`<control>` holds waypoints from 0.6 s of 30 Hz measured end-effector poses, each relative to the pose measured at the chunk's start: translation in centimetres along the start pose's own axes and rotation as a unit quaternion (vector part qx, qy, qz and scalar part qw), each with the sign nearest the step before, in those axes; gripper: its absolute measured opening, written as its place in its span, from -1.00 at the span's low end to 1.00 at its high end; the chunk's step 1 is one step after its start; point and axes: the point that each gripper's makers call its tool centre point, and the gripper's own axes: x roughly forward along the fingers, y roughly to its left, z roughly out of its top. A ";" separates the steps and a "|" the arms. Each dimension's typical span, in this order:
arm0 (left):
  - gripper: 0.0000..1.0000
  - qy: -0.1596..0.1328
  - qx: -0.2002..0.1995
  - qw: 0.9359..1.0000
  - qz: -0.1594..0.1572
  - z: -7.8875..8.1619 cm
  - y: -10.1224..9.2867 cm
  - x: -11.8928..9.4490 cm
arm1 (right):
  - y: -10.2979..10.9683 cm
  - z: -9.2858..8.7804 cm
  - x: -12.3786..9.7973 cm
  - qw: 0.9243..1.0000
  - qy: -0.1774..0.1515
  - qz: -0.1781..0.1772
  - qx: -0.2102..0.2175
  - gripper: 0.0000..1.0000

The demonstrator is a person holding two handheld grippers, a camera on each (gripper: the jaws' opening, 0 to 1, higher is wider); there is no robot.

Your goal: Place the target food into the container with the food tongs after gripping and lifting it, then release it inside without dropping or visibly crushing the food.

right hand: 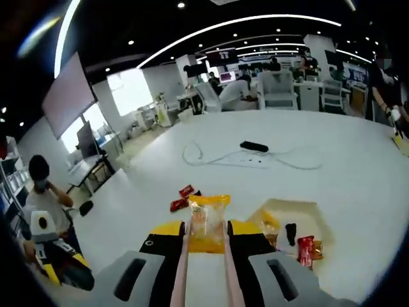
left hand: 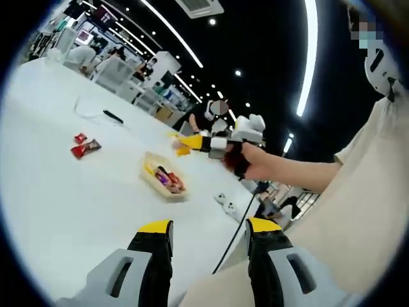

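While the right gripper (right hand: pixel 206 246) clamps tongs on a yellow snack packet (right hand: pixel 207 224), carry it level over the container (right hand: pixel 307 214); left gripper (left hand: pixel 209 238) idles, jaws released.

open white table (right hand: pixel 358 160), cable (right hand: pixel 211 157) beyond tray (right hand: pixel 300 208)

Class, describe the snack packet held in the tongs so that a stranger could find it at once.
Start at the big white table, then find the shallow cream container of snacks on it. Just beside and above it, the right gripper squeezes pale tongs around a clear packet with yellow ends. Unlike the red wrappers lying on the table, it is lifted clear and holds a pale cake.
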 end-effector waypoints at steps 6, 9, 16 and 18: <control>-0.11 0.030 0.004 0.999 -0.023 -0.4 -0.8 2.1 | -2.3 1.6 -2.0 0.999 -0.029 -0.019 0.012 -0.49; -0.11 0.037 0.009 0.999 -0.028 0.0 -1.1 3.0 | -3.4 2.1 -2.9 0.999 -0.041 -0.026 0.019 -0.49; -0.11 0.040 0.016 0.999 -0.032 0.7 -1.7 4.5 | -4.7 2.4 -3.9 0.998 -0.052 -0.029 0.025 -0.49; -0.11 0.042 0.018 0.998 -0.032 0.6 -1.9 4.8 | -5.0 2.4 -4.0 0.998 -0.053 -0.028 0.025 -0.49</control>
